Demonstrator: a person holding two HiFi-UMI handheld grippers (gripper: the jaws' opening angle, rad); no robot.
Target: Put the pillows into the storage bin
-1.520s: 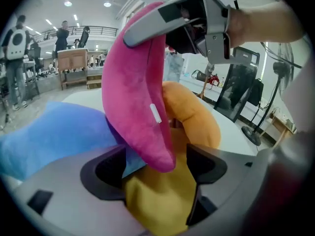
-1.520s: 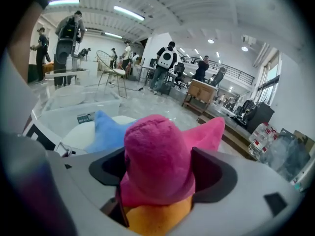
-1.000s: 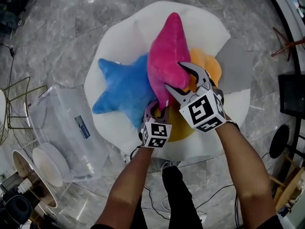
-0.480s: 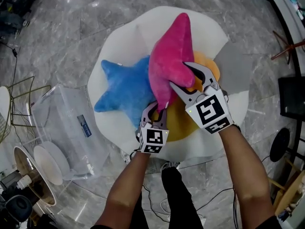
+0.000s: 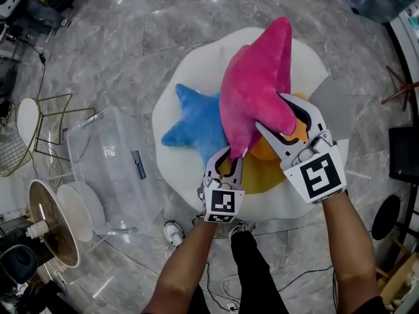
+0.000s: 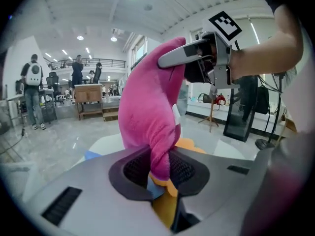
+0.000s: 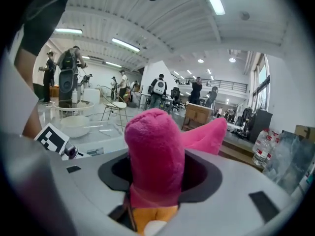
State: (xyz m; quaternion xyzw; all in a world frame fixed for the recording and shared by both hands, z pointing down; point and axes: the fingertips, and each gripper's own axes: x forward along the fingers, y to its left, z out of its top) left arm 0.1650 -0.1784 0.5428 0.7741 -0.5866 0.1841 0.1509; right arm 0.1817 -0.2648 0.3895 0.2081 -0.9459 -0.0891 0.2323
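Far to the left of both sets of fingers, the clear storage bin (image 5: 98,175) sits on the floor; it looks open on top and I see no pillow in it. Next comes the left gripper (image 5: 230,159). Its fingers (image 6: 187,171) have just been closing and are almost shut, pinching a thin low tip of the pink star pillow (image 5: 252,97). Just to the right, the right gripper (image 5: 270,110) has also just been closing. Its fingers (image 5: 278,139) are about half open and squeeze a fat arm of the same pillow. So the step looks like carrying the pink pillow, held up over the blue pillow (image 5: 196,120) and orange pillow (image 5: 262,172), which lie below the fingers on the white round counter (image 5: 177,175). I think the next move is to swing both hands left until the pillow is over the bin, then open all the fingers together. Only the head view shows the bin. The left gripper view shows the plush pressed between dark pads. The right gripper view shows a chair (image 7: 114,107) and people (image 7: 160,90) far beyond the fingers.
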